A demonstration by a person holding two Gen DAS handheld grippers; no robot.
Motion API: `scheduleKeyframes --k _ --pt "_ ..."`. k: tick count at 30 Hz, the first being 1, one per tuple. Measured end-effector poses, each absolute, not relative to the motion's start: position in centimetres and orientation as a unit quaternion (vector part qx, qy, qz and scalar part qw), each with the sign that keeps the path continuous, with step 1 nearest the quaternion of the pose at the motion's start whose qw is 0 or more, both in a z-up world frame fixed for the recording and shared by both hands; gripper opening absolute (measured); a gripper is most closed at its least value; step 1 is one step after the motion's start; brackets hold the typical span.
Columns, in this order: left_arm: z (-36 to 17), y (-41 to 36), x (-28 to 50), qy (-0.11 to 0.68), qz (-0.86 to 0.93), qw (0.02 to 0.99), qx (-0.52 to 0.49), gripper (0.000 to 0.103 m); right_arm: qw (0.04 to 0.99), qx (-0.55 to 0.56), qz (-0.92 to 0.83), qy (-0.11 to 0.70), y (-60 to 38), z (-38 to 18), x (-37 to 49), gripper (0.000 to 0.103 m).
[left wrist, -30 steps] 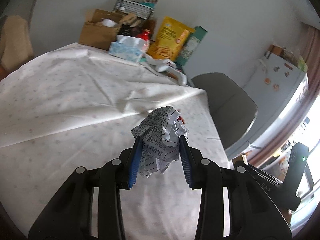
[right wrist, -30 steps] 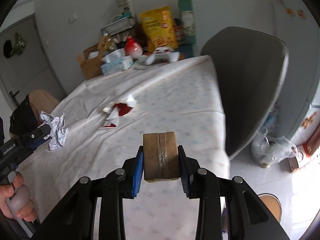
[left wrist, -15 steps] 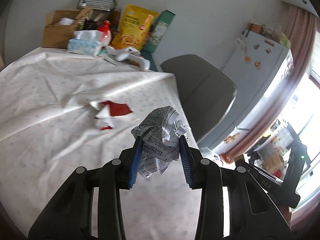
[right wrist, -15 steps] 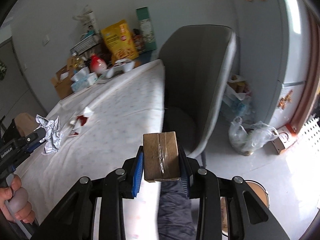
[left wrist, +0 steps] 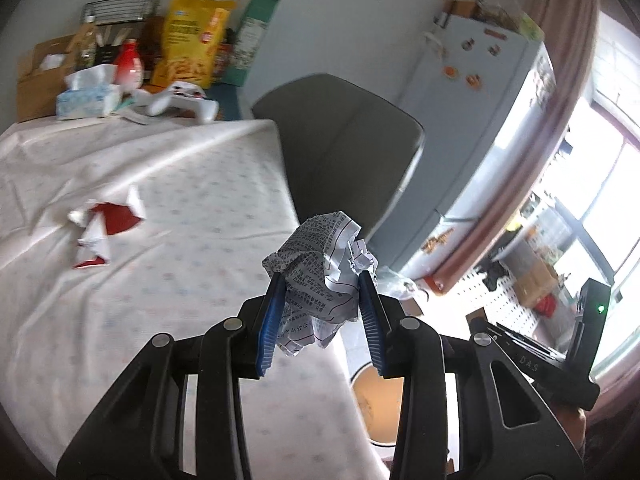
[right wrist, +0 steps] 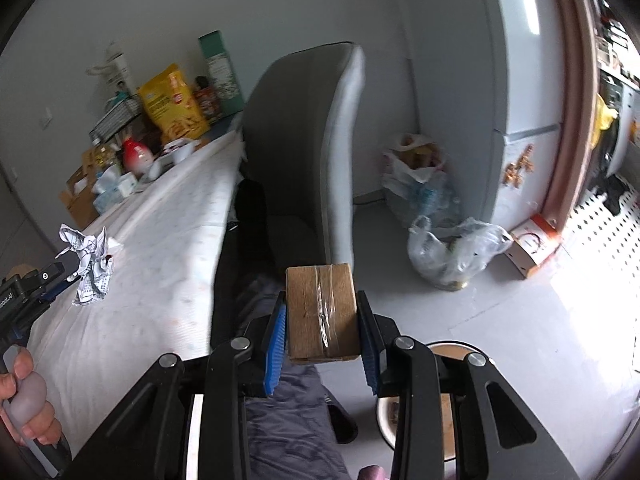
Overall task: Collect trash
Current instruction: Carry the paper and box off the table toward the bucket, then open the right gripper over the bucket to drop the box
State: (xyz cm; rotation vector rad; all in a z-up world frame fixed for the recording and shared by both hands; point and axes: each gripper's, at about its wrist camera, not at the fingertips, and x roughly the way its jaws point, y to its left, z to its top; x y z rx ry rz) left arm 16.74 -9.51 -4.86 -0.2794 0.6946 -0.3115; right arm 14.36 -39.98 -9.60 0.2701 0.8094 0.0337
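My left gripper [left wrist: 322, 300] is shut on a crumpled ball of printed paper [left wrist: 322, 270], held above the right edge of the white-clothed table [left wrist: 132, 280]. That same paper ball [right wrist: 90, 258] shows at the left of the right wrist view. My right gripper [right wrist: 322, 320] is shut on a small taped cardboard box [right wrist: 322, 312], out past the table edge over the floor. A round bin with a pale rim [right wrist: 444, 350] sits on the floor below; the left wrist view also shows this bin [left wrist: 378, 404]. A torn red and white wrapper [left wrist: 106, 230] lies on the tablecloth.
A grey chair [right wrist: 304, 168] stands at the table's right side. Plastic bags [right wrist: 452, 248] lie on the floor by a fridge [left wrist: 492, 120]. A tissue box [left wrist: 90, 98], a yellow snack bag [left wrist: 192, 46] and a cardboard box [left wrist: 34, 78] crowd the table's far end.
Both grippers have swung to the right, off the table toward the floor, each still holding its item. The chair, fridge and floor bin have come into view.
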Motion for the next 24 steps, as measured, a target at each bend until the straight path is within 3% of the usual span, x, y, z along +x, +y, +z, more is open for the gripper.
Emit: scheduleKeyframes --k 19,21,24 --pt "-7.2 -18.7 19.1 0.383 -0.208 0.896 -0.08 0.037 0.89 0.185 -0.051 0.413 -48.4 -14.2 13.5 0.035" --pt "-7.5 -19.4 19.3 0.388 -0.209 0.894 -0.076 0.037 0.884 0.196 -0.065 0.42 -49.4 -15.0 13.3 0.063" --pt "-8.0 -20.4 19.4 0.395 -0.212 0.891 -0.068 0.037 0.879 0.207 -0.081 0.421 -50.8 -15.8 12.9 0.066"
